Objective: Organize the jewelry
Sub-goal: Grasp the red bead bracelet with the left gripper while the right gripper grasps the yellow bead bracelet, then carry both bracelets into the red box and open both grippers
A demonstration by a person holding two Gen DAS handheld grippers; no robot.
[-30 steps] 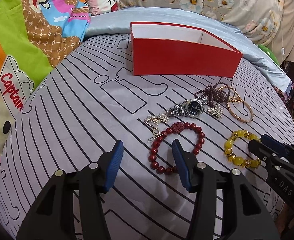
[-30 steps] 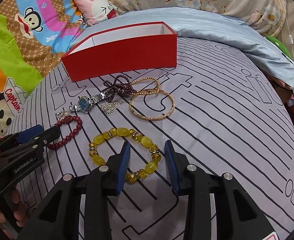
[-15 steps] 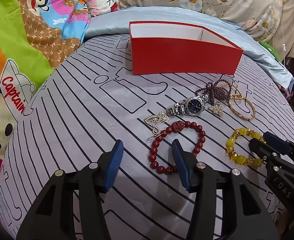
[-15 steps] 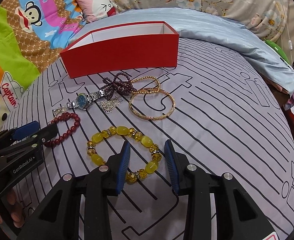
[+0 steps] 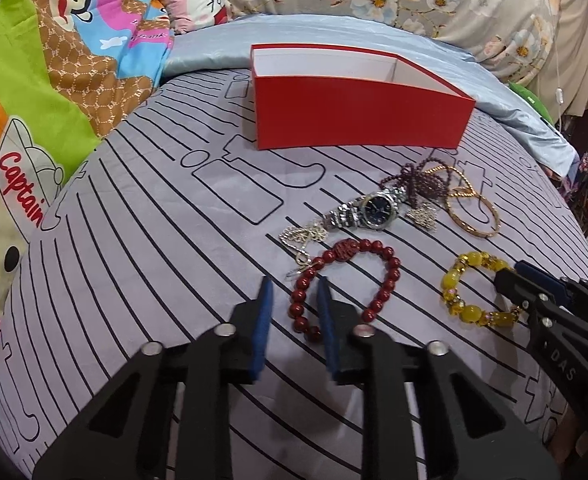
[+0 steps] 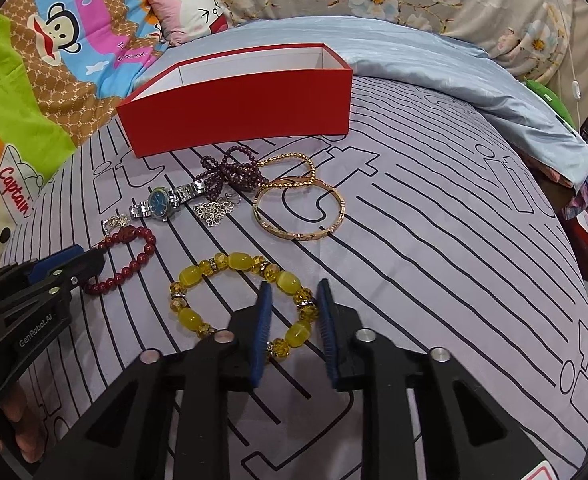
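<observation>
left claw (image 5: pixel 294 300) closing, red bead bracelet (image 5: pixel 345 284) strand between its blue pads (image 5: pixel 262 328), not clearly pinched yet. right claw (image 6: pixel 293 304) closing too, yellow bead bracelet (image 6: pixel 242 300) strand between its pads, contact unclear. both bracelets lie flat near the front of the bed's grey lined sheet (image 6: pixel 433 260), red one left of the yellow one. farther back: silver watch (image 5: pixel 367 209), filigree charms (image 6: pixel 214 211), purple bead string (image 6: pixel 234 172), gold bangle (image 6: pixel 299 214) in a loose cluster. open red box (image 5: pixel 357 118) sits at the far side, white inside; no jewelry visible in it.
</observation>
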